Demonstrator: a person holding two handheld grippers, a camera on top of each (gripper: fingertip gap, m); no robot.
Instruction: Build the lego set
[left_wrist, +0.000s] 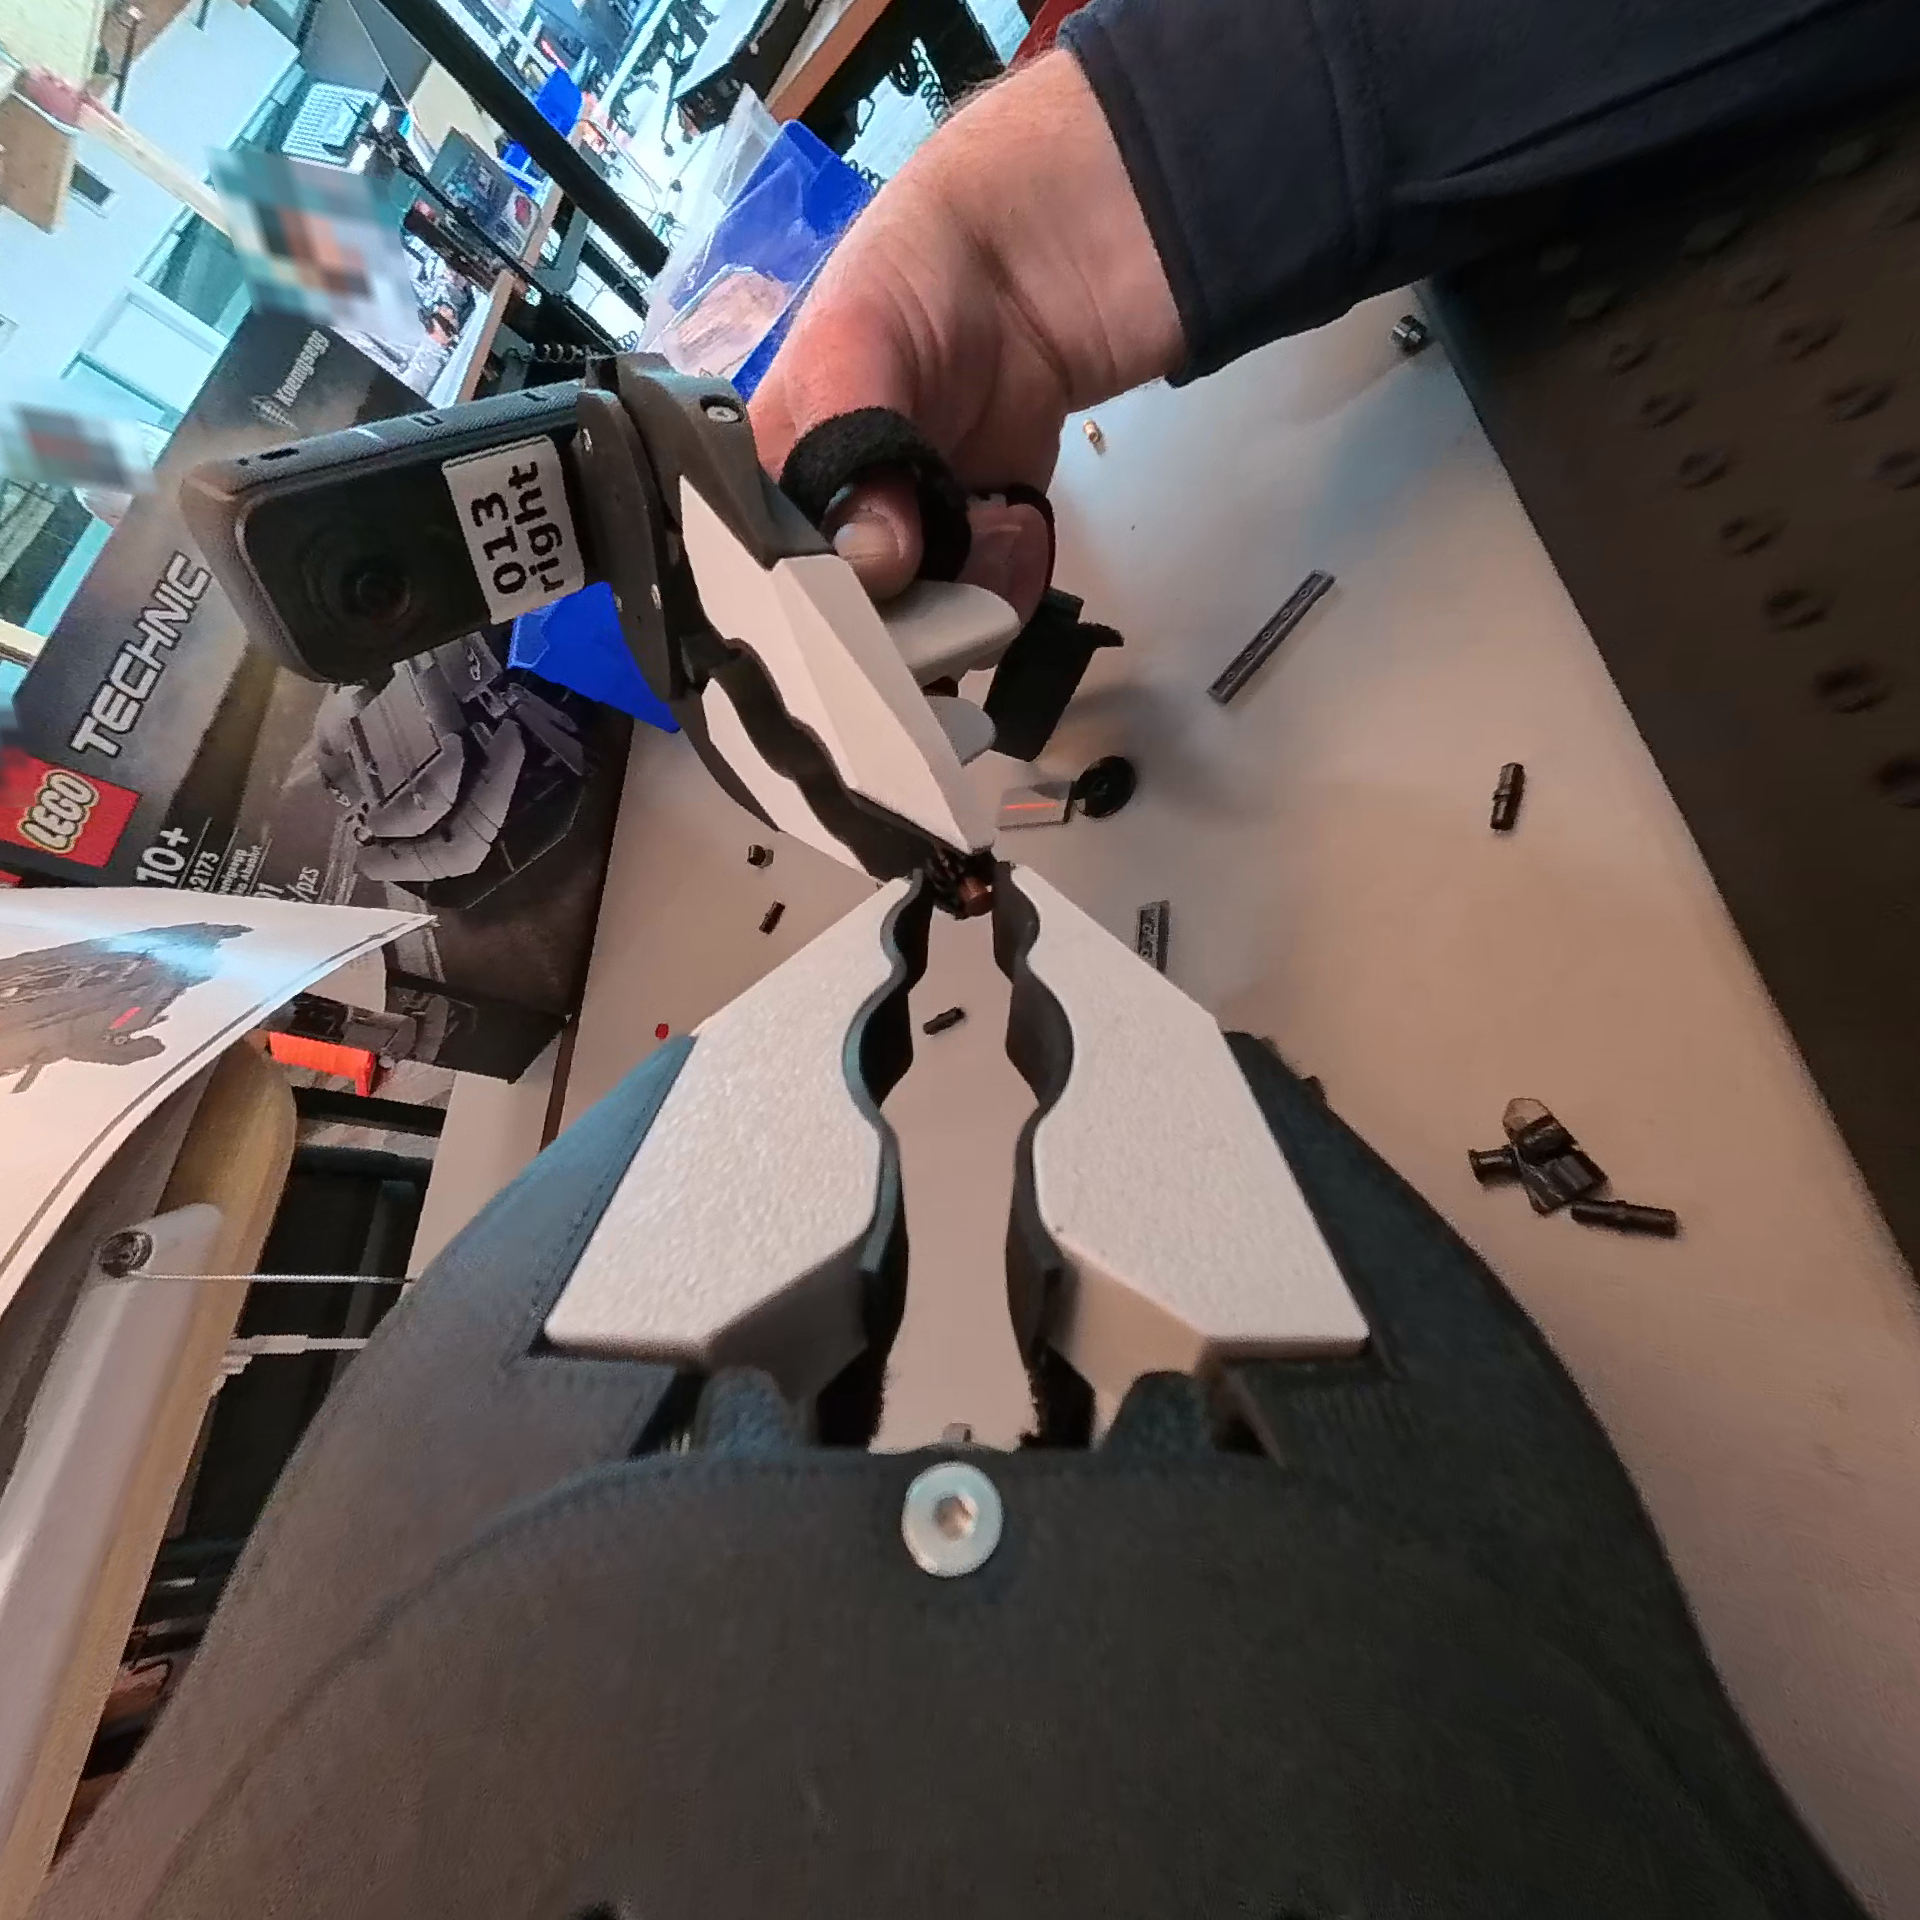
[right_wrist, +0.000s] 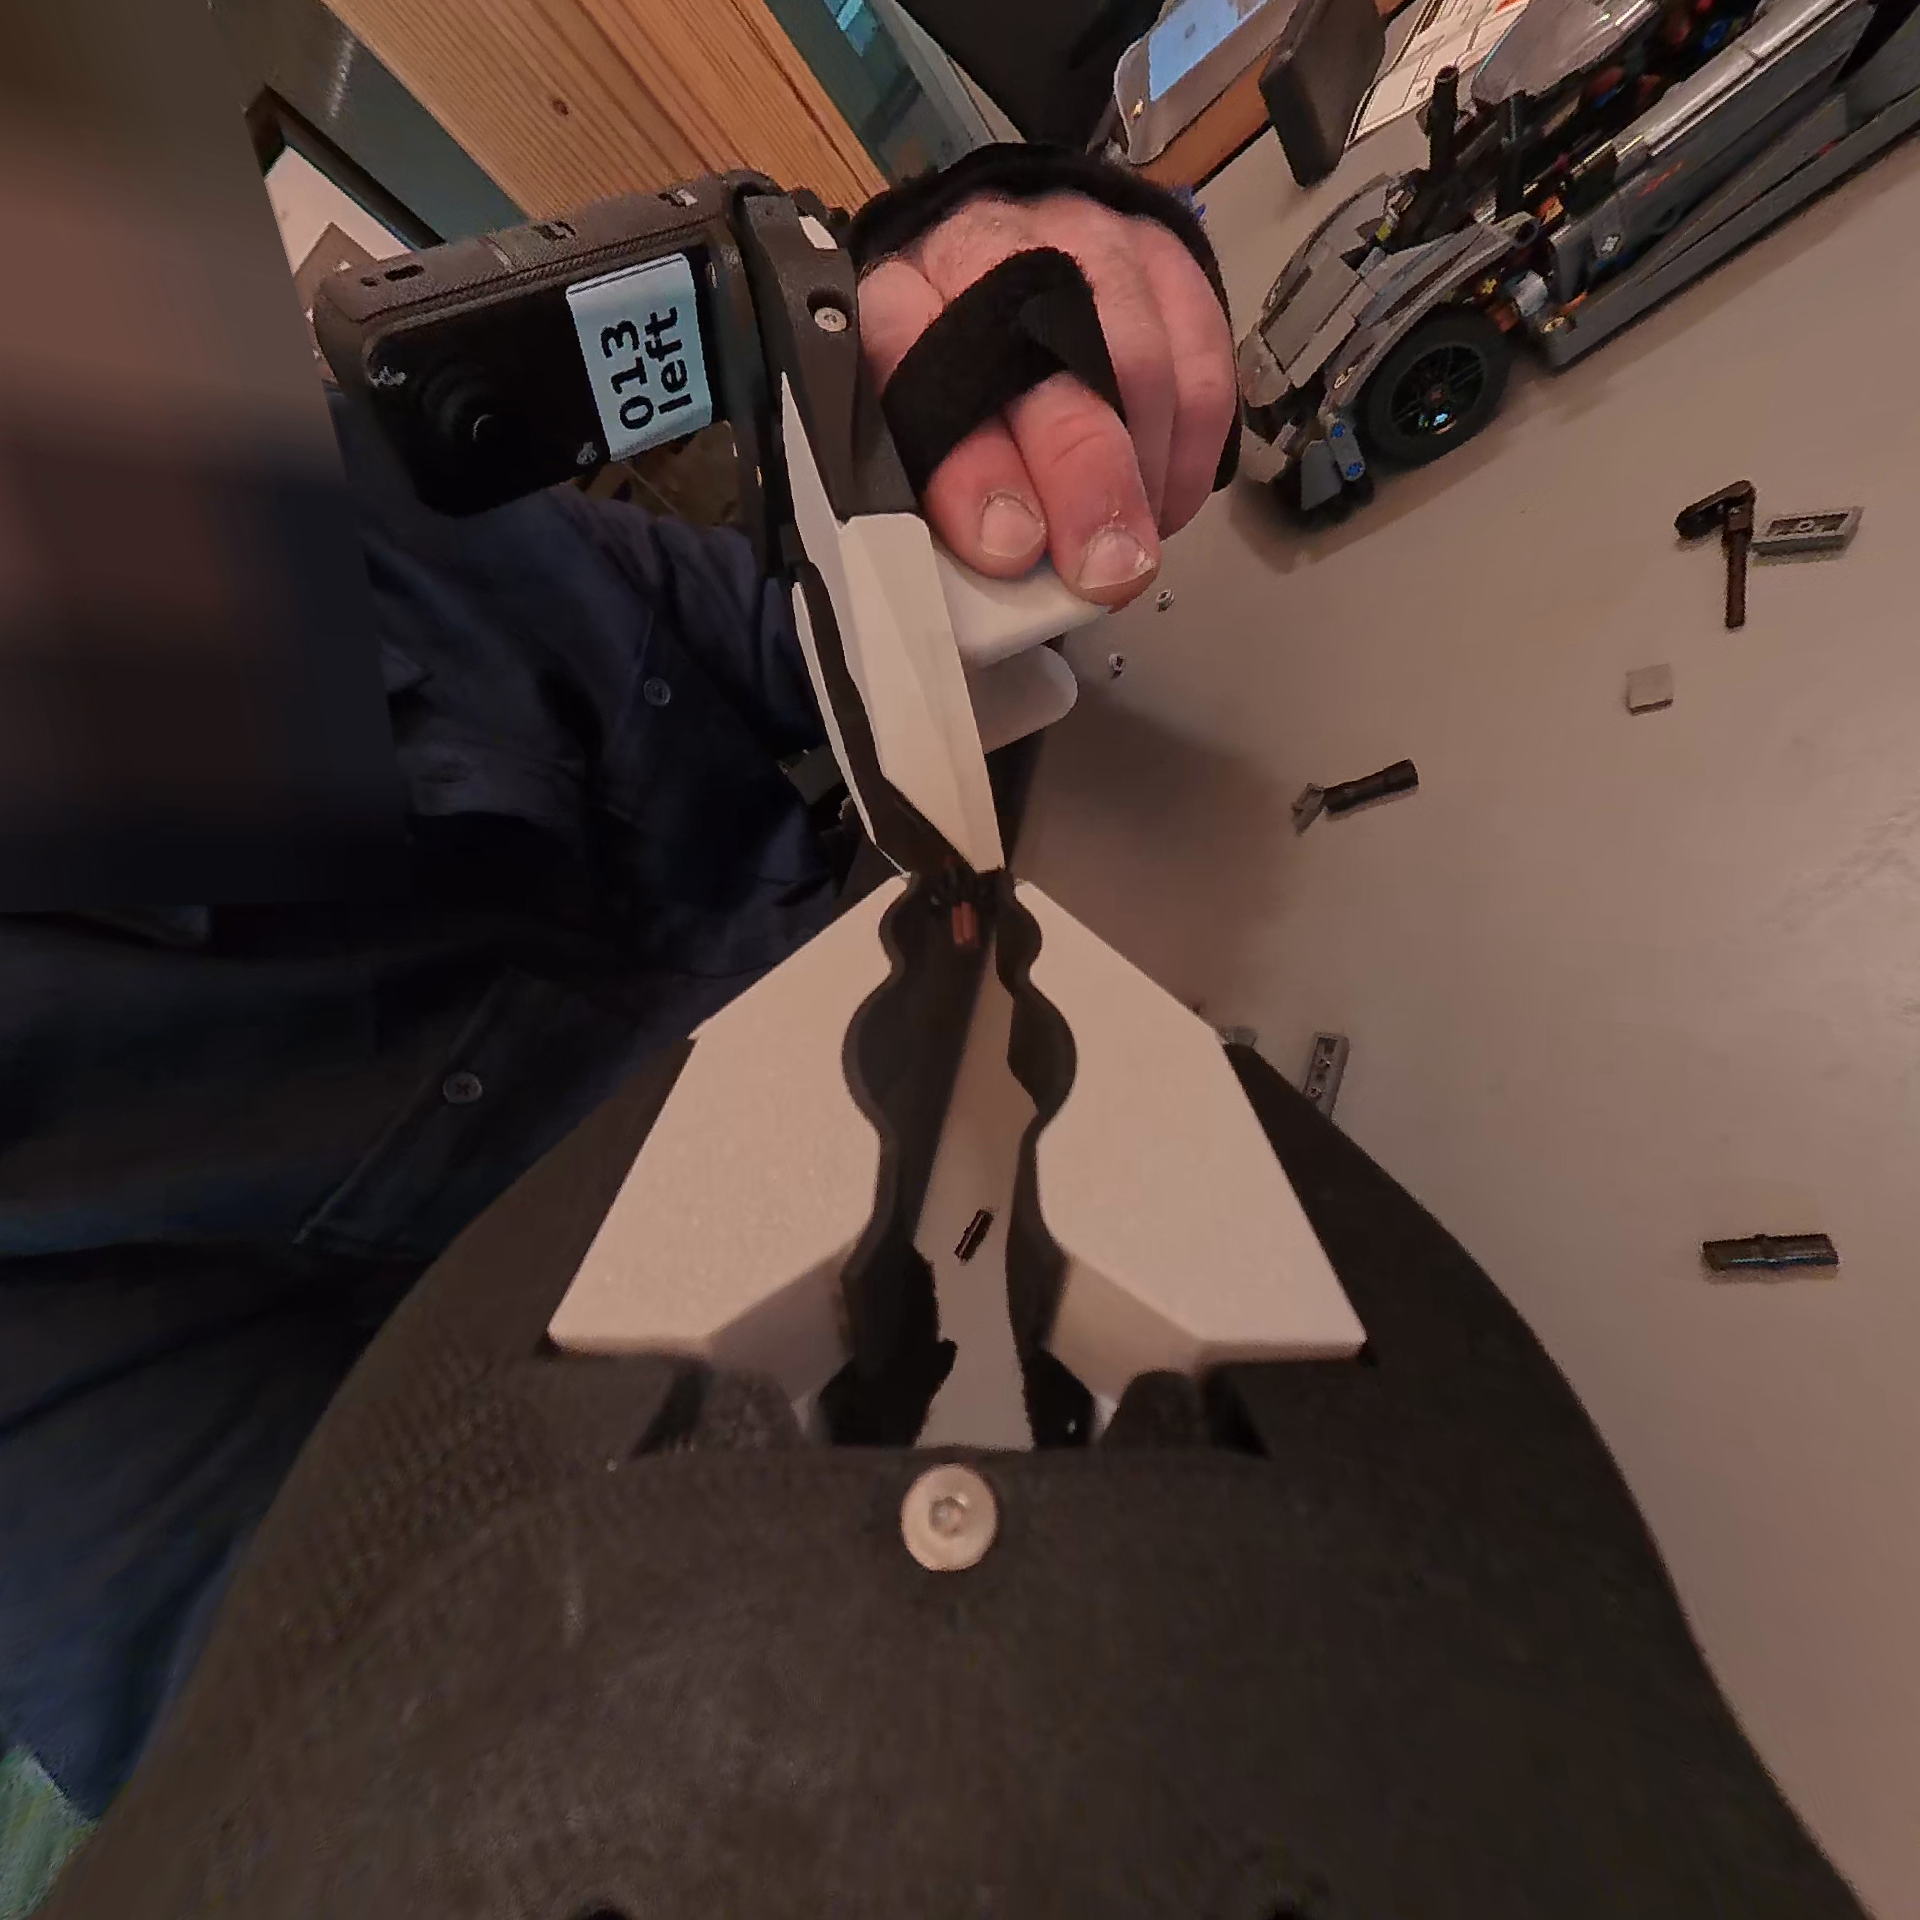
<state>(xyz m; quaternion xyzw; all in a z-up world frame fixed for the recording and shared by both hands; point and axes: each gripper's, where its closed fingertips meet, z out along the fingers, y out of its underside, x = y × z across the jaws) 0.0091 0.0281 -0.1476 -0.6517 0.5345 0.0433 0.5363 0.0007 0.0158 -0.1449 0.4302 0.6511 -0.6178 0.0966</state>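
Both grippers meet tip to tip above the white table. In the left wrist view my left gripper is shut on a small dark Lego piece with a brownish end. The right gripper comes down from above, held by a hand, and its tips pinch the same small cluster. In the right wrist view my right gripper is shut on the small dark piece, and the left gripper meets it from above. I cannot tell whether this is one part or two joined.
Loose dark pins and beams lie on the table: a beam, a pin, a cluster, a small wheel. The set's box and the instruction booklet are at left. A partly built grey car stands at the far right. Left and right tips are no more than a few centimetres apart.
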